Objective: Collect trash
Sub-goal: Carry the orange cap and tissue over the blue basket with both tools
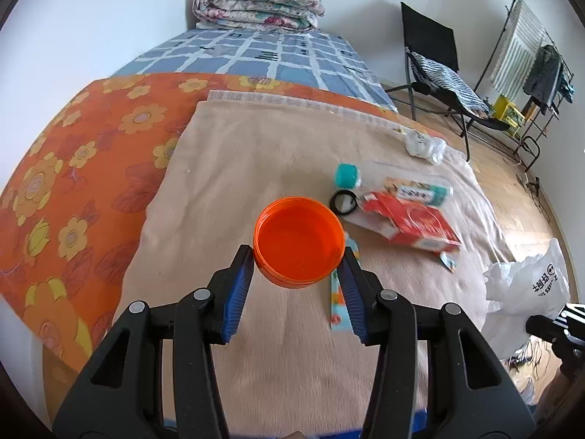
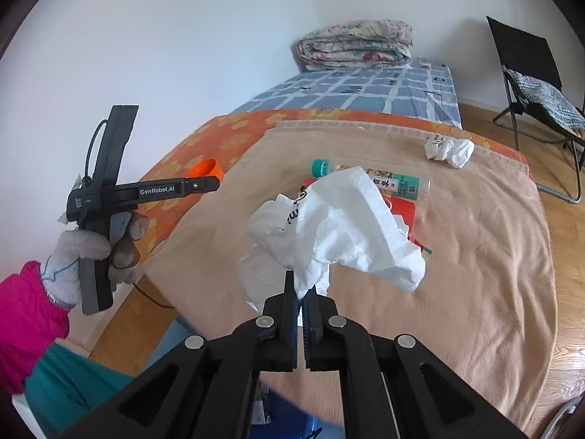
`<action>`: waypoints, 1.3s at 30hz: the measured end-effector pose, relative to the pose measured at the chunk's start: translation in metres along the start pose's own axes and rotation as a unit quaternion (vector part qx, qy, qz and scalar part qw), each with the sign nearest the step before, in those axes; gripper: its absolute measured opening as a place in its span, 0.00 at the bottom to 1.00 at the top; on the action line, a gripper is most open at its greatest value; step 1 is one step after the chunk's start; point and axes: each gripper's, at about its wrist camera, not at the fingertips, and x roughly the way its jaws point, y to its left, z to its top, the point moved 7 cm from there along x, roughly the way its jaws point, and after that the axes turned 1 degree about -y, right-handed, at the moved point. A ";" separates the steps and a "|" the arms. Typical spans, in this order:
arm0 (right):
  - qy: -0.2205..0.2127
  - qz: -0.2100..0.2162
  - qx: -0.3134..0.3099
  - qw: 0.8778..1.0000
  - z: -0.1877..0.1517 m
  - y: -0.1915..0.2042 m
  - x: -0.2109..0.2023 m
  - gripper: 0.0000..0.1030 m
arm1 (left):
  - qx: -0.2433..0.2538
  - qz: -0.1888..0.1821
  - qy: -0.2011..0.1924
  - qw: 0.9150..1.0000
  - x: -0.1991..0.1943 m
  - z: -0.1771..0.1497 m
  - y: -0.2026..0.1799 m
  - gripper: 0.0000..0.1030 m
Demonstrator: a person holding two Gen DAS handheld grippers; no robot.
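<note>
My left gripper point(image 1: 298, 256) is shut on an orange plastic lid point(image 1: 299, 242) and holds it above the beige blanket point(image 1: 256, 168); it also shows in the right wrist view point(image 2: 206, 171). My right gripper point(image 2: 300, 285) is shut on a white plastic bag point(image 2: 340, 226), held up over the blanket point(image 2: 475, 256); the bag shows at the right edge of the left wrist view point(image 1: 530, 289). On the blanket lie a red box point(image 1: 413, 225), a clear bottle with a teal cap point(image 1: 347, 175), a black ring point(image 1: 343, 203), a patterned wrapper point(image 1: 338, 300) and a crumpled white wad point(image 1: 424, 144).
An orange flowered sheet point(image 1: 73, 168) and a blue checked sheet point(image 1: 256, 55) cover the bed, with a folded quilt point(image 1: 259, 5) at its head. A black folding chair point(image 1: 438, 69) and a clothes rack point(image 1: 530, 66) stand on the wooden floor at right.
</note>
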 end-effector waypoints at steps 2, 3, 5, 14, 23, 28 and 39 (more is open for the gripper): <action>-0.001 0.002 -0.007 1.000 -0.011 0.004 -0.011 0.00 | 0.005 -0.003 -0.003 1.000 -0.014 -0.010 -0.004 0.47; -0.001 0.004 -0.011 1.000 -0.017 0.006 -0.015 0.00 | 0.007 -0.003 -0.004 1.000 -0.017 -0.013 -0.005 0.47; 0.002 0.006 -0.017 1.000 -0.028 0.010 -0.020 0.00 | 0.010 -0.008 -0.004 1.000 -0.029 -0.024 -0.010 0.47; 0.023 0.022 -0.030 0.999 -0.086 0.031 -0.033 0.00 | 0.048 -0.030 0.014 0.998 -0.060 -0.086 -0.044 0.47; 0.061 0.034 -0.045 0.997 -0.131 0.048 -0.026 0.00 | 0.063 -0.050 0.080 0.994 -0.051 -0.162 -0.061 0.47; 0.091 0.037 -0.058 0.993 -0.150 0.055 -0.013 0.00 | 0.061 -0.054 0.123 0.989 -0.039 -0.203 -0.063 0.47; 0.136 0.043 -0.072 0.987 -0.177 0.064 0.003 0.00 | 0.053 -0.054 0.180 0.981 -0.023 -0.257 -0.060 0.47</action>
